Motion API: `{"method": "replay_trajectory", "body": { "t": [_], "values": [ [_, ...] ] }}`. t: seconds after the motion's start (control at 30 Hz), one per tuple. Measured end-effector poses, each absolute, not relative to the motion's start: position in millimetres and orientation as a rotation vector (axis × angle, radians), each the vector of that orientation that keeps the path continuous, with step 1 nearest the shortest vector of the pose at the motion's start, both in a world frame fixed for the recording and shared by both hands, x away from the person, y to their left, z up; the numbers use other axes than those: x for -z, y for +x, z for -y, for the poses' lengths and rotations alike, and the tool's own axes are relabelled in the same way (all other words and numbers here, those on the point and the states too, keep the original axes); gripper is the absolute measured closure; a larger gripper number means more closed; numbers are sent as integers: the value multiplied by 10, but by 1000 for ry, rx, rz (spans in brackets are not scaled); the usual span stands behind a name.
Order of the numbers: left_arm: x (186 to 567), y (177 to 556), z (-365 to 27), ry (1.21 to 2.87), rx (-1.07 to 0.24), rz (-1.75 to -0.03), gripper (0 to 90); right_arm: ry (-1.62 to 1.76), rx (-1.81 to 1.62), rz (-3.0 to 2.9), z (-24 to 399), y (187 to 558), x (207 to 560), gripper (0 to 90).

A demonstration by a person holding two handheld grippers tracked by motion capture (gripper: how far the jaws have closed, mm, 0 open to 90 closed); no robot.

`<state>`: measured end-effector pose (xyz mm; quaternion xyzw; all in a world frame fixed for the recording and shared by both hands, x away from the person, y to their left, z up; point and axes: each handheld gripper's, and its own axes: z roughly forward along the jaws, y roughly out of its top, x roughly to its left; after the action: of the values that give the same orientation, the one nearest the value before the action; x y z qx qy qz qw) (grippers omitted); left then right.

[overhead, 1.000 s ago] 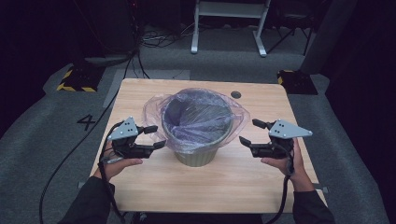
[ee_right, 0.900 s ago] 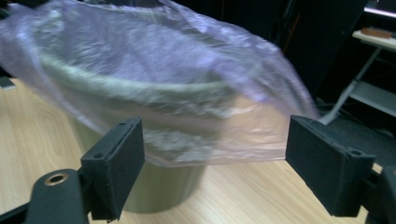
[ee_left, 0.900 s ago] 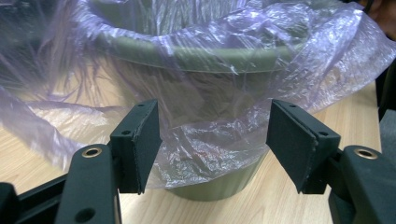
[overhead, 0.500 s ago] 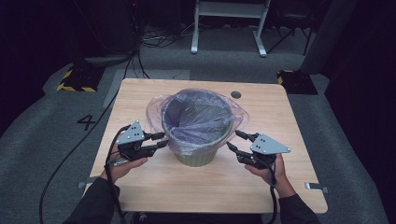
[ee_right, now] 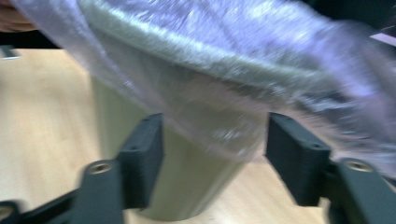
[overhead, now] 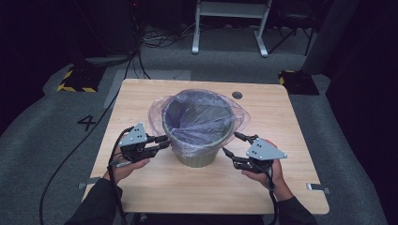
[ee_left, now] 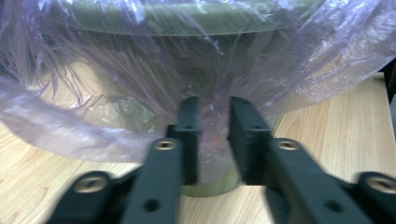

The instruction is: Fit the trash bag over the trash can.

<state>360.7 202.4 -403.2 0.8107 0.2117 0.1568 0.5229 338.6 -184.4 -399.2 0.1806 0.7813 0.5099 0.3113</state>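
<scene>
A green bin [overhead: 199, 152] stands near the middle of the table [overhead: 291, 117], round, with plain matte walls that narrow toward the foot. A thin clear bag [overhead: 197, 112] with a violet tint lines it; the film is crinkled and glossy, sags into the bin and folds out over the rim in a loose skirt. I can see nothing in the bag but the film itself. The table is pale wood with straight grain, and a small dark round hole [overhead: 237, 95] sits in its far part.

My left gripper [overhead: 162, 142] lies level at the bin's left side, my hand under its body, jaws pointing at the wall just below the rim. In the left gripper view the hanging skirt [ee_left: 140, 93] drapes down in front of the bin, and a fold of it sits in the narrow gap between my two jaws. Those jaws have just been closing and now stand narrow, but I cannot tell whether the pads truly pinch the film.

My right gripper [overhead: 231, 145] comes in from the bin's right, tilted a little upward toward the rim. Its jaws have just been opening and stand wide. In the right gripper view they straddle the lower edge of the skirt [ee_right: 224, 126], which hangs between them, pressed by neither pad.
</scene>
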Motion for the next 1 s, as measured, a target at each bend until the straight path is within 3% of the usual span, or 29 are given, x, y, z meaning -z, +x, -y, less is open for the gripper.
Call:
{"method": "replay_trajectory", "body": {
  "t": [0.1,0.17,0.3,0.37,0.5,0.6,0.67,0.73,1.0],
  "values": [
    [4015,3570,-2008,1941,-386,-529,564,485,-1309,-1991,1838,3335,3984,242],
    [4007,3565,-2005,1921,-394,-575,399,490,-1255,-1975,1809,3340,3989,180],
    [4002,3574,-1997,1906,-423,-594,315,494,-1203,-1976,1764,3405,4021,178],
    [3996,3585,-1972,1926,-436,-583,369,479,-1179,-1976,1748,3434,4039,273],
    [3998,3595,-1926,1942,-458,-542,620,450,-1218,-2011,1764,3485,4060,594],
    [3998,3610,-1920,1943,-459,-534,801,435,-1204,-2016,1766,3488,4059,787],
    [4002,3618,-1936,1934,-456,-525,891,423,-1215,-2025,1778,3482,4058,865],
    [4019,3619,-1942,1927,-440,-521,898,421,-1201,-2035,1791,3482,4061,900],
    [4146,3628,-1910,1987,-425,-520,900,470,-1212,-2086,1918,3533,4182,900]
  ]
}}
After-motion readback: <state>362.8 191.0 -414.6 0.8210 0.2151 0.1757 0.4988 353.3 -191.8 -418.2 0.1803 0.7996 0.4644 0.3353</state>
